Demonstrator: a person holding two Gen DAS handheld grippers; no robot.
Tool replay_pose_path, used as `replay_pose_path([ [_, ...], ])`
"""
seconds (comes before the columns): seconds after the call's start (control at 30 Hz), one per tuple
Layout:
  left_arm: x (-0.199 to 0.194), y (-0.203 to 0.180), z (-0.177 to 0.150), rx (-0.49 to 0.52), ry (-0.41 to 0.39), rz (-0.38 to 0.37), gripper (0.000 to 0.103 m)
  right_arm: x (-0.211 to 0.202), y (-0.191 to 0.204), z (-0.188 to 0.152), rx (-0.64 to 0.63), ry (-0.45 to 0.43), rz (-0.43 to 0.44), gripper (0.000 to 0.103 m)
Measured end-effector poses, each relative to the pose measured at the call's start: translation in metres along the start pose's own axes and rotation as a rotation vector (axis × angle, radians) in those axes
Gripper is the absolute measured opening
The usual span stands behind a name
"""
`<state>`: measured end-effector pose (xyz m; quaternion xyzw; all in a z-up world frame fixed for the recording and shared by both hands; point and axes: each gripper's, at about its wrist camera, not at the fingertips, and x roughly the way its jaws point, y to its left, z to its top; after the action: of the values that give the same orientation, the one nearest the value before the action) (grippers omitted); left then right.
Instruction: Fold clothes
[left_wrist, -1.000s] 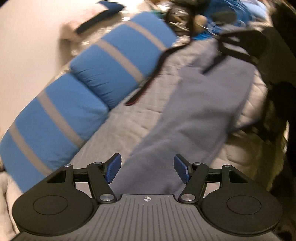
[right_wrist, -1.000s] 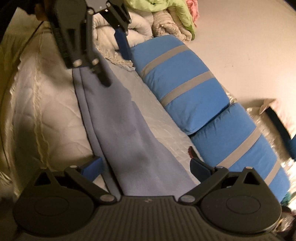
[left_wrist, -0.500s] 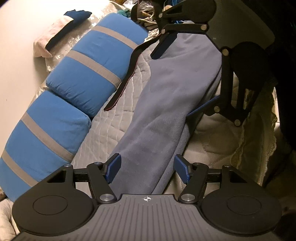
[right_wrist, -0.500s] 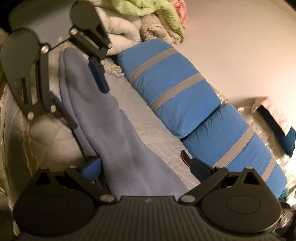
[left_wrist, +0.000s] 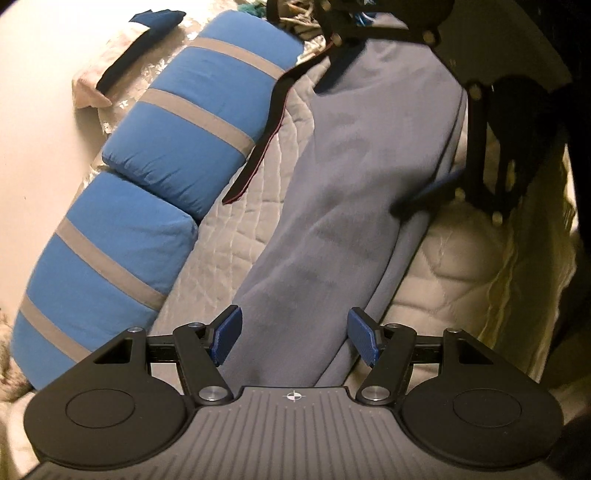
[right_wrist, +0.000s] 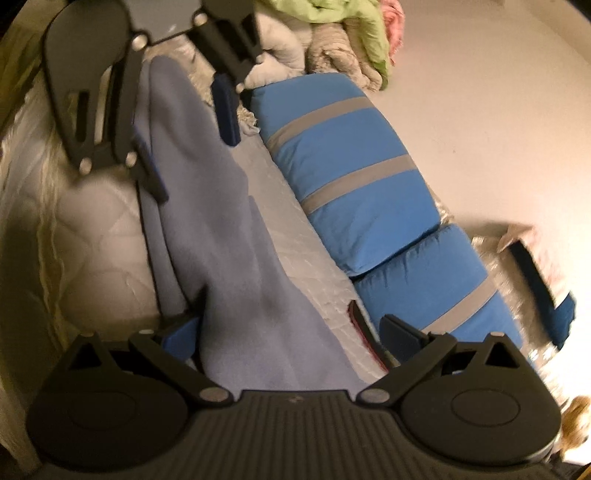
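A long grey-blue garment (left_wrist: 332, 203) lies lengthwise on the quilted bed cover (left_wrist: 454, 266), folded into a narrow strip. My left gripper (left_wrist: 295, 332) hovers low over one end, open, with the cloth running between its blue pads without touching them. At the other end my right gripper (right_wrist: 291, 328) stands wide open astride the garment (right_wrist: 221, 229). Each gripper shows in the other's view: the right gripper (left_wrist: 384, 129) at the top right, the left gripper (right_wrist: 188, 144) at the top left, both with fingers straddling the cloth.
Two blue pillows with grey stripes (left_wrist: 177, 147) (right_wrist: 351, 158) line the wall side of the bed. A dark strap with a red edge (left_wrist: 262, 140) lies beside them. Bundled clothes, one green (right_wrist: 332, 22), pile up at the bed's end. A pink and navy item (left_wrist: 122, 70) sits by the wall.
Both views have rolled and settled lower over the garment's ends. Each gripper now looms larger in the other's view. Both pairs of jaws kept their width.
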<state>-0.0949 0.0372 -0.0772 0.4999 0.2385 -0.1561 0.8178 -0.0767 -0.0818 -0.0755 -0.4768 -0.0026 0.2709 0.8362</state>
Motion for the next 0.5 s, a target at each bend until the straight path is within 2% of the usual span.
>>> replay_pose_path([
  [0.17,0.002,-0.005,0.000,0.037,0.015,0.002,0.062,0.009,0.007,0.007,-0.029,-0.023,-0.059,0.103],
  [0.43,0.010,-0.007,-0.001,0.056,0.077,0.043,0.062,0.020,-0.021,0.027,0.186,-0.056,-0.069,0.103],
  [0.47,0.012,-0.007,-0.002,0.064,0.088,0.053,0.061,0.019,-0.025,0.027,0.211,-0.056,-0.063,0.103],
  [0.5,0.013,-0.007,-0.003,0.079,0.096,0.062,0.054,0.019,-0.027,0.027,0.225,-0.058,-0.055,0.103],
])
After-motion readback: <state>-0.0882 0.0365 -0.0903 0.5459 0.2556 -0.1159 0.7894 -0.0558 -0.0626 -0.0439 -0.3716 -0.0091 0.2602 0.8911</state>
